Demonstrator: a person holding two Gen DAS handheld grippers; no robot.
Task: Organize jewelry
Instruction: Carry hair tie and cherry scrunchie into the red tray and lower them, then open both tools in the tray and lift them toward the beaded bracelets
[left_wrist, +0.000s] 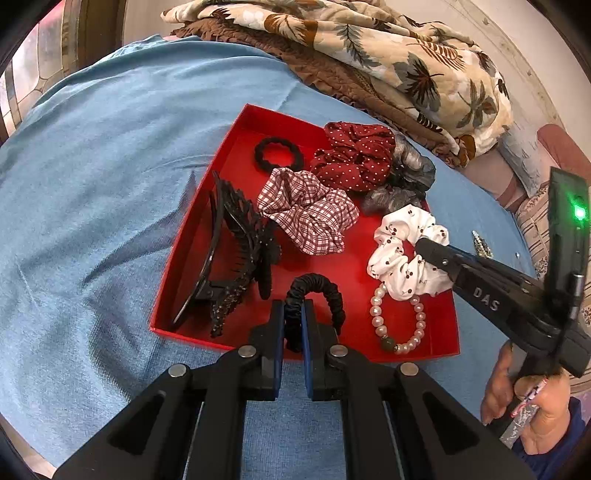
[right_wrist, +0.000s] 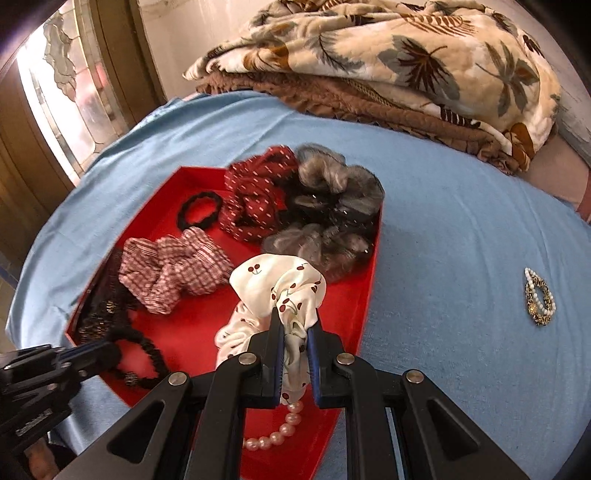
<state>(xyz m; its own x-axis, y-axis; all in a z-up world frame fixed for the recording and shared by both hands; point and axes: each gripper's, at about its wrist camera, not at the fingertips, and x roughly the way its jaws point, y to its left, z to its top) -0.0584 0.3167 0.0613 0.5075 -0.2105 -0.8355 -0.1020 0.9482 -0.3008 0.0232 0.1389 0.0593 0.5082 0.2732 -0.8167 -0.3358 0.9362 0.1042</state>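
Left gripper (left_wrist: 293, 314) is clamped on the black satin scrunchie (left_wrist: 317, 291), pinching one side of the loop just above the near wall of the red tray (left_wrist: 192, 258); the rest of the loop arcs free over the tray floor. Right gripper (right_wrist: 295, 325) is pinched on the white cherry-print scrunchie (right_wrist: 277, 284), bunched fabric between the pads, over the tray's near-right part, with the pearl bracelet (right_wrist: 280, 424) lying in the tray directly under it. Deeper in the tray: checked scrunchie (left_wrist: 306, 218), dotted maroon scrunchie (left_wrist: 351, 158), grey fur scrunchie (right_wrist: 332, 206), small black hair tie (left_wrist: 277, 153); the black claw clip (left_wrist: 229, 254) lies along the tray's left wall. One beaded hair clip (right_wrist: 539, 295) is outside, on the blue sheet (right_wrist: 461, 221) well right of the tray. Step looks like placing both scrunchies. To do it well: lower each until fabric rests on bare tray floor before letting go, so they don't spring out. Shift the cherry one off the bracelet and the tray's right wall first, else it buries the pearls or drapes over the rim. Keep the two grippers apart, release one at a time. The clip outside the tray is likely next.
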